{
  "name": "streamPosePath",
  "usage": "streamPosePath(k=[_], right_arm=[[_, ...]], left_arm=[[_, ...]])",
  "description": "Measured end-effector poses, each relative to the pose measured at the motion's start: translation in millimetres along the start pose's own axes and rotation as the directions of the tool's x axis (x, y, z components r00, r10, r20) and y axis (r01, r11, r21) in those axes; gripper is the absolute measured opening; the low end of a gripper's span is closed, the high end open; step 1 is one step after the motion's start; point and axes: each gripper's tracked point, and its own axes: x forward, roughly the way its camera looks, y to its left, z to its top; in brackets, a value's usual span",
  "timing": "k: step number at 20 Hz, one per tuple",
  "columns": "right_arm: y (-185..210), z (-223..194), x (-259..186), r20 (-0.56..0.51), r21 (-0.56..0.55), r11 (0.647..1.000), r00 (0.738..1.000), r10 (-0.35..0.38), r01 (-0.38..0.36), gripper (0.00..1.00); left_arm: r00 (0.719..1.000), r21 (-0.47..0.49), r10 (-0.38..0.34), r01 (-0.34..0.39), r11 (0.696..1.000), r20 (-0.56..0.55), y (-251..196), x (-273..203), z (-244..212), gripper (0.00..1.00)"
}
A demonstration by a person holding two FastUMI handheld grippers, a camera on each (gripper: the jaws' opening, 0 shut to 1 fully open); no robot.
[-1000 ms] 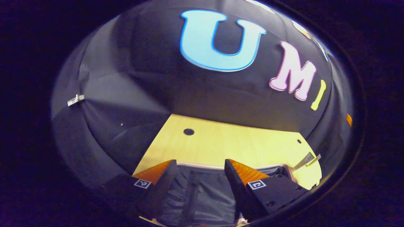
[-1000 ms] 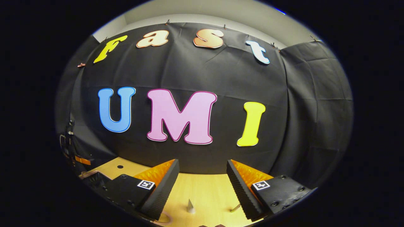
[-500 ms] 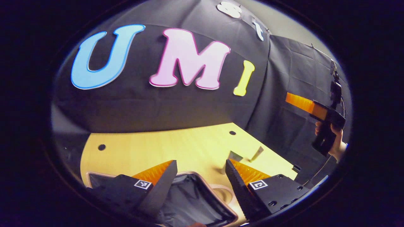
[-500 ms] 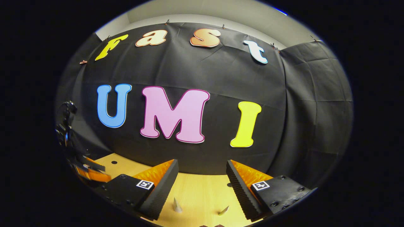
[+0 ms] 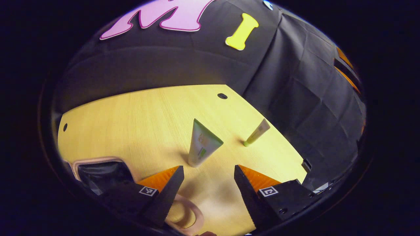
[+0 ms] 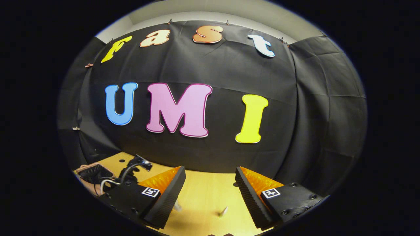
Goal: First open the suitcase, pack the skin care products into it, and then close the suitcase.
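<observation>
Left tongs point(image 5: 207, 183), fingers apart and empty, faced the upright tube point(image 5: 202, 144) just ahead on the worktop point(image 5: 137, 118); right tongs point(image 6: 210, 190), also apart, hung farther off.

From my right gripper point(image 6: 208, 193), fingers parted over the wooden table point(image 6: 203, 200), I list: a small tube point(image 6: 223, 211) ahead, the open suitcase point(image 6: 93, 172) far left, the left gripper point(image 6: 133, 168) beside it.
</observation>
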Motion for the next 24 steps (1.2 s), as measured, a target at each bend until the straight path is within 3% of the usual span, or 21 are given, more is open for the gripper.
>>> streamPosePath(k=[6, 7, 8, 9, 15, 21, 24], right_arm=[[-49.8, -46.5, -8.2, -0.104, -0.006, 1.0, 0.994, -0.025, 0.025, 0.96], [-55.6, -56.4, -8.7, -0.124, -0.007, 1.0, 0.992, -0.025, 0.025, 0.97], [-62.1, -68.4, -9.0, -0.147, -0.001, 1.0, 0.989, -0.025, 0.025, 0.96], [-64.6, -81.3, -7.7, -0.169, 0.01, 1.0, 0.985, -0.018, 0.02, 0.97], [-42.3, -171.1, 16.5, -0.308, 0.081, 0.994, 0.947, 0.088, -0.066, 0.97], [-38.5, -280.1, 65.7, -0.484, 0.09, 0.992, 0.867, 0.119, -0.086, 0.98], [-35.2, -319.3, 87.4, -0.542, 0.126, 0.989, 0.83, 0.133, -0.076, 0.98]], left_arm=[[0.987, -0.048, 0.125, -0.131, 0.99, -0.103, 31.7, 88.4, -14.1, 0.97], [0.984, -0.042, 0.159, -0.163, 0.986, -0.076, 37.3, 95.4, -9.5, 1.0], [0.976, -0.038, 0.209, -0.212, 0.977, -0.055, 45.7, 102.2, -0.3, 0.74], [0.976, -0.036, 0.21, -0.212, 0.976, -0.063, 41.2, 99.6, -1.5, 0.48], [0.982, -0.076, 0.169, -0.176, 0.981, -0.086, 24.2, 77.0, -6.2, 0.45], [0.989, -0.078, 0.149, -0.149, 0.986, -0.007, 0.3, -1.5, 17.3, 0.45], [0.982, -0.086, 0.187, -0.184, 0.979, 0.024, 5.2, -41.5, 19.6, 0.45]])
